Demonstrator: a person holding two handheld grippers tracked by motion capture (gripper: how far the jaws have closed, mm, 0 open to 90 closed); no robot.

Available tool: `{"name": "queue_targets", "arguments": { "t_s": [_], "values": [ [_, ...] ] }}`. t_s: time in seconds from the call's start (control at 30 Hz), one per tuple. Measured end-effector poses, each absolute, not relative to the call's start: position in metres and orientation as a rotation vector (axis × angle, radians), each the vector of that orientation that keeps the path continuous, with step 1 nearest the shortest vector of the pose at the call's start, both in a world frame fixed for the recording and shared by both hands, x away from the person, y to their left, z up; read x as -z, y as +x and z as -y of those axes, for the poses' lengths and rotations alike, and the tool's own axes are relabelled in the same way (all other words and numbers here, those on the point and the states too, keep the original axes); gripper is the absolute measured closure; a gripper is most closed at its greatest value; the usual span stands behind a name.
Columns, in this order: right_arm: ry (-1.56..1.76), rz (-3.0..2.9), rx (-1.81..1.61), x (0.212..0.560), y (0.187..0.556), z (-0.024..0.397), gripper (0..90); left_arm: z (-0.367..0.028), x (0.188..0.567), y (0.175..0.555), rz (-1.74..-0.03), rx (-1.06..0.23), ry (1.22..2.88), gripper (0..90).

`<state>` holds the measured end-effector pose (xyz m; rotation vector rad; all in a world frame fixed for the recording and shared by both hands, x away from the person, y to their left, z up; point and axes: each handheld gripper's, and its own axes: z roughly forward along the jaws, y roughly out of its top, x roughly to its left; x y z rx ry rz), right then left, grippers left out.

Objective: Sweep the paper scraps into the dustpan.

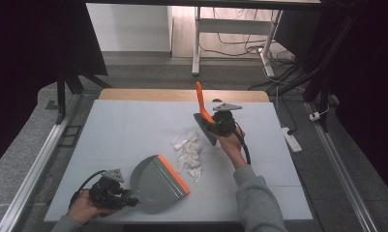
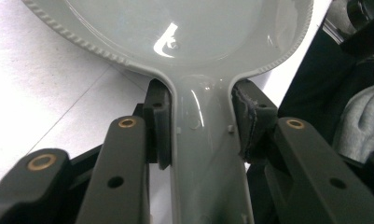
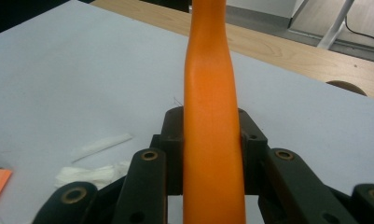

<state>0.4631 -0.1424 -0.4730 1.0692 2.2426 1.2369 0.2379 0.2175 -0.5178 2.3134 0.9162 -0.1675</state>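
A grey plastic dustpan with an orange rubber lip (image 1: 155, 183) lies flat at the table's near left. An orange-handled hand brush (image 1: 201, 107) stands tilted just beyond a loose pile of white paper scraps (image 1: 189, 152), which lies between the two.

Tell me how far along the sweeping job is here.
Done: the left claw grips the dustpan by its handle; the right claw grips the orange brush handle. In hand: the brush sits beside the white paper scraps. Left: every scrap remains on the table, none in the dustpan.

Our grey sweatshirt sleeves (image 1: 257, 203); our black grippers (image 1: 115, 195) with brass pivot pins (image 2: 127, 122), grey triangular plates (image 1: 227, 107), black cables (image 1: 246, 151).
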Motion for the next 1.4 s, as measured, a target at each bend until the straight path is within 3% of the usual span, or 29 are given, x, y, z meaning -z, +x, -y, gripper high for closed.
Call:
{"name": "queue_targets", "arguments": {
  "t_s": [0.33,1.0,1.4],
  "values": [
    [1.102,-2.229,-1.225,0.472,0.468,0.147,70.1,-0.212,0.518,0.239,-0.911,0.168,2.322,61.9],
    [1.094,-2.325,-1.073,0.486,0.501,0.115,70.2,-0.209,0.521,0.243,-0.919,0.17,2.317,61.9],
    [1.001,-2.448,-0.981,0.49,0.49,0.089,70.3,-0.208,0.522,0.244,-0.92,0.172,2.319,61.9]
  ]
}}
